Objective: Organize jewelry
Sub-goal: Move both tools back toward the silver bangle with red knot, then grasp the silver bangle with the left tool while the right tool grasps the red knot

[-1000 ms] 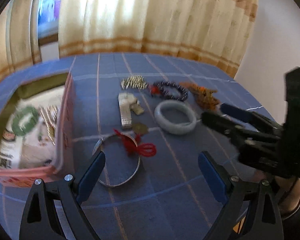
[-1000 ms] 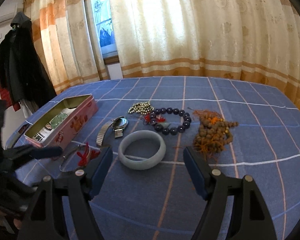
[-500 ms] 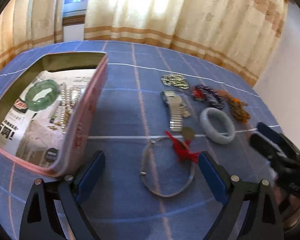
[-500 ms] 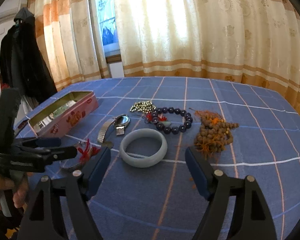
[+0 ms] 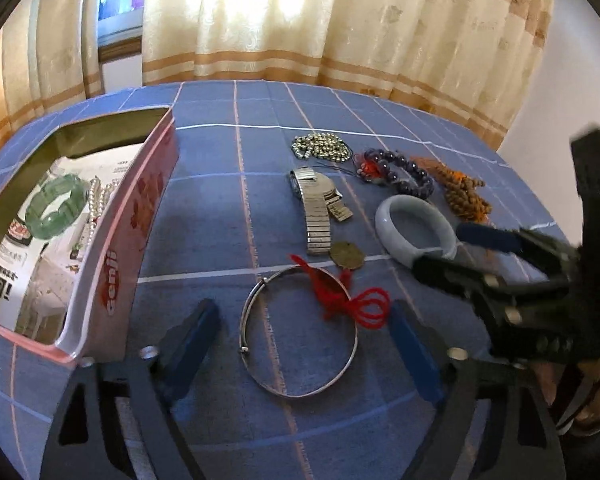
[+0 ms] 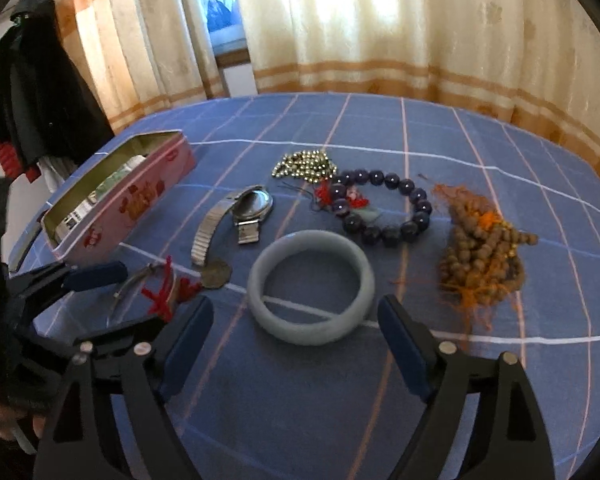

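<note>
My left gripper [image 5: 304,344] is open, its fingers on either side of a thin silver bangle [image 5: 300,332] with a red cord and coin [image 5: 347,255]. My right gripper [image 6: 296,344] is open just in front of a pale grey-green jade bangle [image 6: 311,285]; it also shows in the left wrist view [image 5: 414,227]. A pink tin [image 5: 140,216] at the left holds a green bracelet [image 5: 56,206] and pearls. A metal watch [image 6: 236,216], a gold bead chain [image 6: 305,165], a dark purple bead bracelet [image 6: 384,208] and brown prayer beads [image 6: 480,252] lie on the blue cloth.
The table has a blue checked cloth [image 6: 500,380]. Cream curtains [image 6: 380,20] hang behind it and a dark coat [image 6: 36,92] hangs at the far left. The right gripper shows in the left wrist view [image 5: 452,248], the left gripper in the right wrist view [image 6: 96,272].
My left gripper has swung left then back and come lower, so the silver bangle now lies between its fingers. My right gripper has moved closer to the jade bangle.
</note>
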`<action>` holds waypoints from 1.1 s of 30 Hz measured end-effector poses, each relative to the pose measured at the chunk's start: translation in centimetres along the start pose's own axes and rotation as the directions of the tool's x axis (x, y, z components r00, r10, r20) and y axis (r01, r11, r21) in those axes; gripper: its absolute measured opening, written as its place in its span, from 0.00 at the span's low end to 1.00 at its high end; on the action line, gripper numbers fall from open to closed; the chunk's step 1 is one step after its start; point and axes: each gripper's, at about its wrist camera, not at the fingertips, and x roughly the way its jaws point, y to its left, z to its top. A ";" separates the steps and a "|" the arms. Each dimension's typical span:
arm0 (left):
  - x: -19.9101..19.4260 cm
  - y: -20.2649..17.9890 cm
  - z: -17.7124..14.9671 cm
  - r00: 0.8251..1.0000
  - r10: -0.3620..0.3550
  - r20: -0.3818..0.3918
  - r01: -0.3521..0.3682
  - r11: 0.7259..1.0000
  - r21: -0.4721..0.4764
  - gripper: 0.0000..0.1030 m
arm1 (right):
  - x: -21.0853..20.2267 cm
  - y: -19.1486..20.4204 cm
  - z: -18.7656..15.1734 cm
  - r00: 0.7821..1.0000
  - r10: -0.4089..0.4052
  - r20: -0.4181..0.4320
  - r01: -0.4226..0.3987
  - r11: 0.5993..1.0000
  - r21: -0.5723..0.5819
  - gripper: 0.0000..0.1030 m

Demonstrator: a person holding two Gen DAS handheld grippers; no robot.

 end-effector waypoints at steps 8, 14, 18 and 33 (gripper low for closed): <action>-0.1 -0.4 -0.3 1.000 -0.001 0.010 0.000 0.999 0.039 0.59 | 1.4 0.1 0.5 0.998 -0.044 -0.049 0.043 0.999 -0.013 0.81; -0.5 -0.3 -0.7 1.000 -0.025 0.020 0.024 0.999 0.031 0.59 | 1.6 0.3 0.6 0.997 -0.051 -0.058 0.050 0.998 -0.025 0.75; -0.9 -0.5 -1.4 0.999 -0.024 0.034 0.022 0.999 0.047 0.59 | 1.6 0.2 0.7 0.998 -0.038 -0.056 0.037 0.999 -0.017 0.75; -2.7 -1.4 -0.5 0.986 -0.081 0.147 0.070 0.995 0.076 0.58 | 1.5 0.7 0.8 0.998 -0.034 -0.051 0.032 0.999 -0.040 0.74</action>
